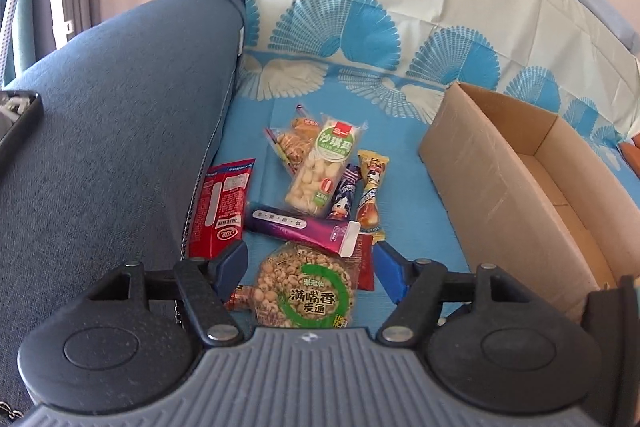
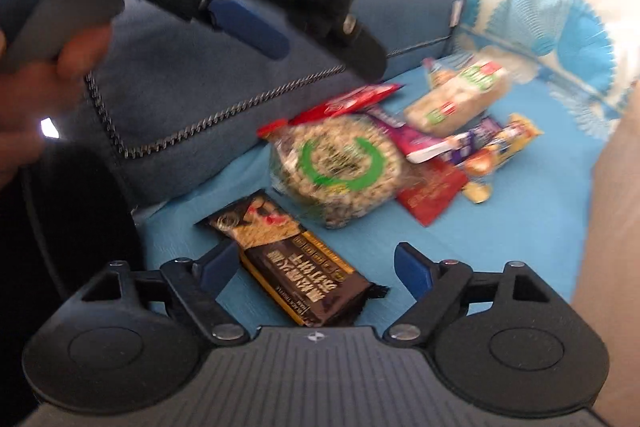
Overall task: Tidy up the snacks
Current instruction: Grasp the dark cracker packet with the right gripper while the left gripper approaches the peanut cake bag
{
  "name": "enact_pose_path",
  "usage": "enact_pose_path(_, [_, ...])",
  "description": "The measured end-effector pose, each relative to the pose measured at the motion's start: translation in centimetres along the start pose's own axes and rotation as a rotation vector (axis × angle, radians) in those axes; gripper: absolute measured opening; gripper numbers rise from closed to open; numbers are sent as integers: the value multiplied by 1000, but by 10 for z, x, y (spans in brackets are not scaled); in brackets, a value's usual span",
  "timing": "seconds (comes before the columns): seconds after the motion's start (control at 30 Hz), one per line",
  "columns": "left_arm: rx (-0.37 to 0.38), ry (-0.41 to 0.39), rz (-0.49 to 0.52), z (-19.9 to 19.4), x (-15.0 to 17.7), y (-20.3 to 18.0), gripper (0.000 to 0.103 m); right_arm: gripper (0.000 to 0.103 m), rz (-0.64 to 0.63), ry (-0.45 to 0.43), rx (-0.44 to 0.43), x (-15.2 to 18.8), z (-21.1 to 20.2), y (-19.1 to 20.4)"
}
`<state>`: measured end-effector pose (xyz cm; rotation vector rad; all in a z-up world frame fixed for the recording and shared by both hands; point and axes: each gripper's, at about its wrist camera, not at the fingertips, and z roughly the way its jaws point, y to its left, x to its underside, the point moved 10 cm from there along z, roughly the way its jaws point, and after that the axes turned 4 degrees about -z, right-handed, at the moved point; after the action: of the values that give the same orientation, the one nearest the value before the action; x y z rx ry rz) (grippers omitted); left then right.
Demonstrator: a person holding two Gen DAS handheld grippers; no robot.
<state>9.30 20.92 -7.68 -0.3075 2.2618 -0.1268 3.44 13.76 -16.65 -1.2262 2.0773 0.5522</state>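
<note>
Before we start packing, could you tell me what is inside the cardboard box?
The cardboard box looks empty in the left wrist view: only its bare brown floor and inner walls show. Its near wall hides the strip of floor right behind it, and the right end runs out of frame.

Daylit fisheye pair, one sharp, one motion-blurred.
Left wrist view: soft, even daylight, crisp print on the snack packets (image 1: 308,183), straight edges of the cardboard box (image 1: 516,187) bowed toward the rim. Right wrist view: smeared throughout, packet lettering unreadable, upper left corner dark, cloth (image 2: 560,11) washed pale by glare.
</note>
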Motion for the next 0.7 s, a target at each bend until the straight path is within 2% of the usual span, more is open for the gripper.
enact_pose_path(0.03, [-5, 2, -7, 0, 0, 2, 75, 86, -11, 21, -11, 4, 6, 0])
enact_pose_path(0.1, [-8, 8, -25, 2, 0, 5, 76, 83, -30, 5, -12, 8, 8, 1])
enact_pose_path(0.17, [-14, 12, -31, 4, 1, 6, 77, 63, -35, -5, -34, 8, -1, 3])
enact_pose_path(0.23, [-15, 13, -35, 4, 1, 6, 78, 57, -37, -7, -42, 9, -6, -2])
enact_pose_path(0.33, [-16, 3, -39, 3, 0, 7, 78, 49, 33, -8, -39, 9, -22, -13])
enact_pose_path(0.43, [-15, -8, -51, -1, 0, 8, 79, 44, 131, -45, -34, 2, -50, -25])
enact_pose_path(0.53, [-7, -7, -68, -4, 0, 11, 79, 16, 220, -71, 0, -4, -71, -37])
enact_pose_path(0.7, [7, -3, -82, -5, 0, 14, 79, 17, 234, -48, 68, -1, -73, -45])
